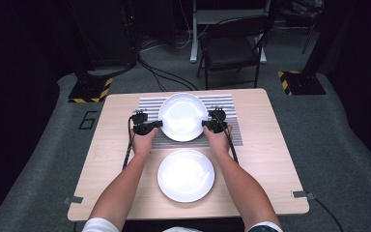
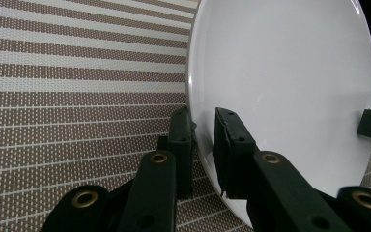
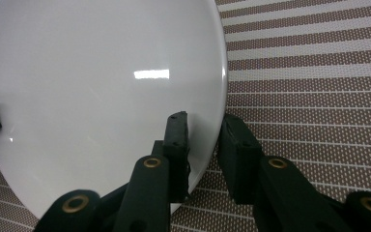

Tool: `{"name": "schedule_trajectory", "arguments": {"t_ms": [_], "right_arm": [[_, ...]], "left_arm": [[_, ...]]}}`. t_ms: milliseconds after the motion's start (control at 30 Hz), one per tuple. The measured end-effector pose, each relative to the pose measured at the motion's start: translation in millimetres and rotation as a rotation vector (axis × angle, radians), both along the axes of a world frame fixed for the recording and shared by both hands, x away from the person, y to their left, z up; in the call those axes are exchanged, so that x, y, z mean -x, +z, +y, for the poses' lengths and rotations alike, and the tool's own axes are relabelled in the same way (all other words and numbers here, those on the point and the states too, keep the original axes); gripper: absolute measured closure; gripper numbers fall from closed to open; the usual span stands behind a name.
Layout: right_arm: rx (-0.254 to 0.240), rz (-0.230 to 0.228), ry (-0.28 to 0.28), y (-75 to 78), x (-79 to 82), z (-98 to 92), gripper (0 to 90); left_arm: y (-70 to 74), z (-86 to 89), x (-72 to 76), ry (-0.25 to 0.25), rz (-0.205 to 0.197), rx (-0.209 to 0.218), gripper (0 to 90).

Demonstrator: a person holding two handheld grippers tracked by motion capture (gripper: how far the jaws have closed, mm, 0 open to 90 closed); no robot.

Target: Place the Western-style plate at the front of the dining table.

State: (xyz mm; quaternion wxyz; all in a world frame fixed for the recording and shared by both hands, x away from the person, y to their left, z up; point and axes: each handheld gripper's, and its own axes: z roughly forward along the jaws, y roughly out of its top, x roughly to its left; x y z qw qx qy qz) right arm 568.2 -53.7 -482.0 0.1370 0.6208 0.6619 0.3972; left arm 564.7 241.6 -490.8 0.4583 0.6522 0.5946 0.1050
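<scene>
White far plate (image 1: 182, 116) on striped mat (image 1: 232, 126), rim-clamped by left gripper (image 1: 156, 124) and right gripper (image 1: 207, 123); second plate (image 1: 186, 175) nearer.

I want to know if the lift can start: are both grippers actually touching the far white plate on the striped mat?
Touching. In each gripper view, the left gripper and right gripper have jaws closed over opposite rims of the far plate.

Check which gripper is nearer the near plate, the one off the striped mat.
Roughly equal. Left gripper and right gripper both clamp the far plate rims, beyond the near plate.
</scene>
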Motion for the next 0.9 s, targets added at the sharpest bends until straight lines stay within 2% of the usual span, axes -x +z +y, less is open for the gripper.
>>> {"name": "schedule_trajectory", "arguments": {"t_ms": [567, 633, 833, 900], "right_arm": [[-0.003, 0.015, -0.014, -7.0, -4.3, 3.3, 74.1], [-0.012, 0.036, -0.025, -6.7, -4.4, 4.3, 74.1], [0.005, 0.02, -0.009, -10.1, -6.1, 5.5, 73.8], [-0.007, 0.035, -0.018, -11.1, -6.8, 6.9, 73.9]], "left_arm": [[-6.7, 1.1, -4.2, 0.006, 0.006, -0.002, 77.8], [-7.4, 1.0, -4.7, 0.009, 0.006, 0.0, 77.8], [-9.2, 3.6, -6.0, 0.017, 0.015, 0.002, 77.7], [-10.6, 3.6, -6.9, 0.017, 0.016, 0.003, 77.6]]}}
